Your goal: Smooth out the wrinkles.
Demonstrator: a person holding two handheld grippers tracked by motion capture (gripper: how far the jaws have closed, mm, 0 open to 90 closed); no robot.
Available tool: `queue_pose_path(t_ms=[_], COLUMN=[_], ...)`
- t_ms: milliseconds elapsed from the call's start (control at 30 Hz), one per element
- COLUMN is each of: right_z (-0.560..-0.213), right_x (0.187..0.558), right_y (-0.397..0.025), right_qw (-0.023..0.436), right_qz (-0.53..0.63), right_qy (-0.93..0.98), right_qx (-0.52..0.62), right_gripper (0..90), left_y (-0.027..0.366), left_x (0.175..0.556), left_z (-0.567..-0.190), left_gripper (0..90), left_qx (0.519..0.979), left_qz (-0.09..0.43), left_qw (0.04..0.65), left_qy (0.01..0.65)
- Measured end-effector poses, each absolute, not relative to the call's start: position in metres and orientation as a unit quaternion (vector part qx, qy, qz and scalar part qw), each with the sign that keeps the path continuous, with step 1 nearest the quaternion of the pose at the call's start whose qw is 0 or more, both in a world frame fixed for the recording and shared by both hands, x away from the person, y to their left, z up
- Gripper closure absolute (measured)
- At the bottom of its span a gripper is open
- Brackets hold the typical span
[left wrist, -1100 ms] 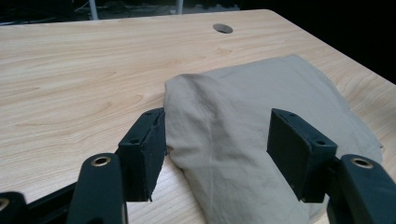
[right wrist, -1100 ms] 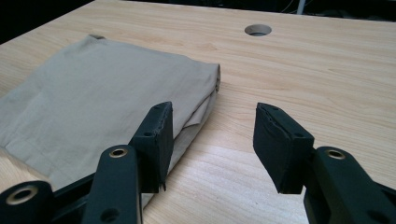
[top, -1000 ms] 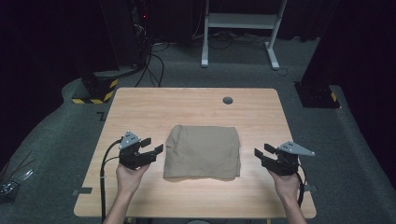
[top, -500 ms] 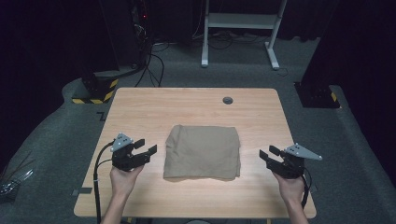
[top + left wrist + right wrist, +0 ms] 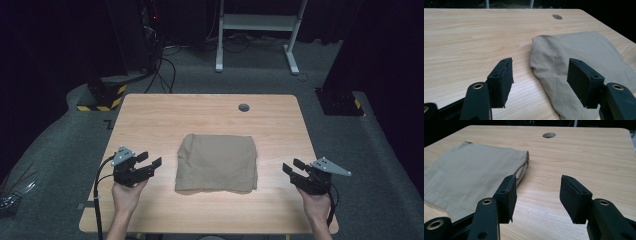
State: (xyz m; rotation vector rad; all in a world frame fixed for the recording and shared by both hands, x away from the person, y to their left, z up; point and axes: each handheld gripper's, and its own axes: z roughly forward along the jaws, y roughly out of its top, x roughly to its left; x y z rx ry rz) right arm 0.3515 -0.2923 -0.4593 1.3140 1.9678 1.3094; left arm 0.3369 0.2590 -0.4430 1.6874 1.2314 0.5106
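Note:
A folded beige cloth [image 5: 216,162] lies flat in the middle of the wooden table [image 5: 200,112]. My left gripper [image 5: 149,161] is held just above the table to the cloth's left, open and empty, pointing at the cloth's left edge [image 5: 549,62]. To the cloth's right, my right gripper [image 5: 292,166] is open too, with nothing between its fingers; the cloth's folded right edge [image 5: 524,167] lies left of its jaws. Neither gripper [image 5: 540,83] [image 5: 537,198] touches the cloth.
A round cable hole [image 5: 244,107] sits near the table's far edge. Beyond the table are a white desk frame [image 5: 257,30], cables on the grey carpet, and a black stand with yellow-black hazard stripes [image 5: 102,97] at far left. Another dark base [image 5: 340,102] stands at right.
Both grippers have drawn back from the cloth toward the table's near edge and outward, the left one further left, the right one further right. The cloth has not moved.

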Motion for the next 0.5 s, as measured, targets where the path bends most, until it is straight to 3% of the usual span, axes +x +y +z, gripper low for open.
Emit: queue_pose_path(t_ms=[500], right_z=[-0.475], right_x=[0.341], right_y=[-0.310], right_qw=[0.219], right_qz=[0.467], right_qy=[0.696], right_qx=[0.500], right_gripper=[47.6], left_y=[0.277], left_x=[0.328], left_z=[-0.464], left_gripper=[37.5], left_qx=[0.684], left_qz=[0.214], left_qw=[0.451], left_qy=[0.531])
